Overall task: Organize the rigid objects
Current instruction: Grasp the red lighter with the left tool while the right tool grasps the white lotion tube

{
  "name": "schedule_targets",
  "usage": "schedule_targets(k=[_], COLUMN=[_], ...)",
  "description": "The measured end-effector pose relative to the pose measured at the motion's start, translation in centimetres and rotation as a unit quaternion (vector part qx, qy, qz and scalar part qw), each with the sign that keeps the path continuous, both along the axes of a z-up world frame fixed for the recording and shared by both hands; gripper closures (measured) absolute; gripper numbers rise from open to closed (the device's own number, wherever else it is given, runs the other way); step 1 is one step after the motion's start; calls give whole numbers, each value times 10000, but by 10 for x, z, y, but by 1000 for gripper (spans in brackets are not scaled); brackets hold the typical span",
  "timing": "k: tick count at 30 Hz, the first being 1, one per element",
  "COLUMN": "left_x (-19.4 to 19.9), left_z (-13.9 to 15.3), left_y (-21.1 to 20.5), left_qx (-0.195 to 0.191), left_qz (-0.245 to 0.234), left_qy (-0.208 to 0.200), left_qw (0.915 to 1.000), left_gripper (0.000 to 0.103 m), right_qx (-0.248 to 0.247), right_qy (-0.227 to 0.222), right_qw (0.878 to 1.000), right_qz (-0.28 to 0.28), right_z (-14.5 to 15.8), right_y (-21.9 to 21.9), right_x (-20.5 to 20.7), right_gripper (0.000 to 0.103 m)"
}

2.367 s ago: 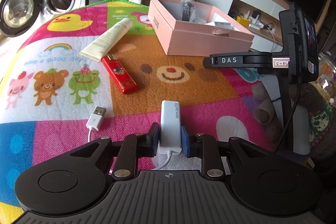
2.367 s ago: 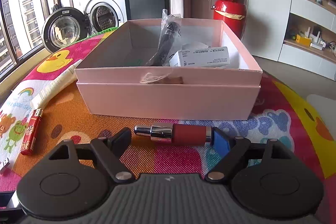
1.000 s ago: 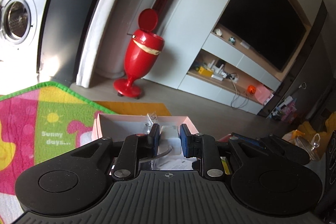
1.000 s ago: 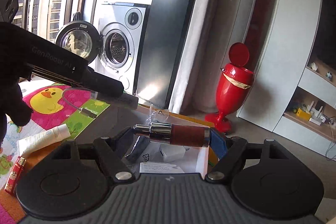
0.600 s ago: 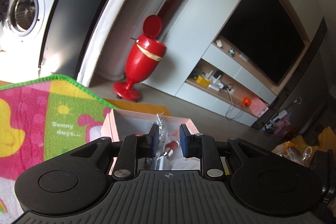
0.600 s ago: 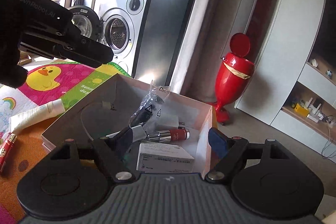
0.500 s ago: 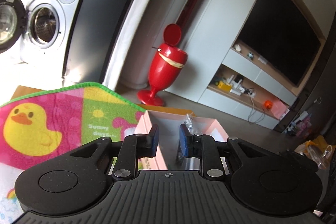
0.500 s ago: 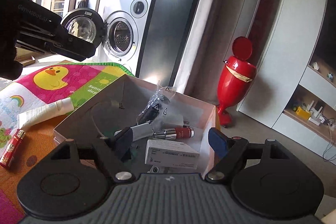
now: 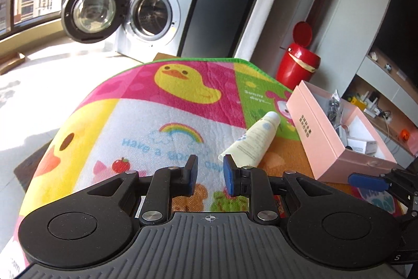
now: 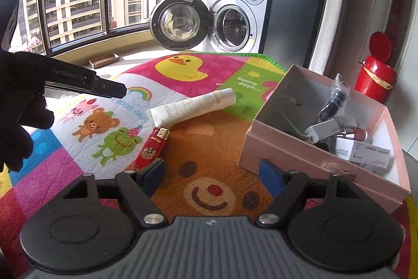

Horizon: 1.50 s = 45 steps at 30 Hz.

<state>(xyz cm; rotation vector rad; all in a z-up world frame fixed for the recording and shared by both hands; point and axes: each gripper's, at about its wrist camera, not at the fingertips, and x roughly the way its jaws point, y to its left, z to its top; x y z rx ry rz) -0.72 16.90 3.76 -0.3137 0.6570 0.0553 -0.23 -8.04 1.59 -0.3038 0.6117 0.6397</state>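
The left tongs [image 9: 209, 175] are seen with jaws apart and nothing between them, held above a colourful cartoon mat [image 9: 146, 119]. A cream tube [image 9: 252, 139] lies on the mat just beyond the right jaw. To its right, a pink box [image 9: 317, 134] stands open with small items inside. A blue pad of the right tongs [image 9: 367, 181] is seen at the right edge.

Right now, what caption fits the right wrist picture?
Open right claw over the bear mat, lighter and cream tube still outside the pink box.
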Motion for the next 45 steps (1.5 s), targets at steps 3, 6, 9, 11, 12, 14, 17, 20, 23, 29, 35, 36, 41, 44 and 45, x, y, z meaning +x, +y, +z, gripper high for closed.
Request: schedule_targets(k=[3, 6, 9, 11, 12, 14, 17, 20, 23, 29, 35, 36, 41, 44, 45], left_x=[-16, -26, -34, -39, -42, -44, -47, -50, -52, -51, -42, -38, -16, 2, 7], left_z=[-3, -4, -6, -8, -10, -12, -16, -19, -21, -17, -17, -17, -14, -17, -18], left_y=[-3, 0, 6, 9, 10, 11, 11, 10, 8, -1, -24, -29, -47, -57, -60], left_qx=[138, 234, 112, 38, -13, -128, -238, -304, -327, -432, -323, -294, -240, -138, -93], left_qz=[-90, 90, 91, 48, 16, -62, -159, -256, -271, -453, -689, -725, -735, -624, -602], left_qy=[78, 65, 128, 125, 126, 132, 160, 154, 161, 140, 201, 224, 259, 379, 394], left_qw=[9998, 9997, 9998, 9999, 9999, 9998, 9995, 9991, 9990, 9979, 9969, 9967, 9967, 9972, 9974], left_gripper=[79, 79, 79, 79, 79, 79, 79, 79, 79, 79, 79, 79, 79, 79, 77], right_qx=[145, 309, 262, 209, 171, -4, -401, -499, -1066, -1593, -909, -780, -347, -120, -39], right_qy=[248, 739, 1122, 1150, 1206, 1345, 1434, 980, 397, -354, 152, 256, 492, 710, 771], right_qw=[9995, 9958, 9893, 9863, 9851, 9827, 9807, 9909, 9933, 9858, 9955, 9966, 9971, 9953, 9944], right_qz=[-142, -435, -891, -1166, -1216, -1273, -1266, -771, -218, 397, 210, 91, -460, -640, -723], right_z=[6, 12, 12, 12, 10, 2, -17, -17, -14, -17, -6, -6, -10, -14, -16], right_y=[24, 50, 75, 87, 93, 104, 121, 128, 134, 110, 43, 30, -24, -46, -52], right_x=[18, 47, 78, 94, 104, 121, 136, 123, 101, 47, 13, 12, 4, 2, 0], right_gripper=[25, 27, 29, 28, 28, 28, 30, 47, 78, 83, 83, 83, 83, 81, 80])
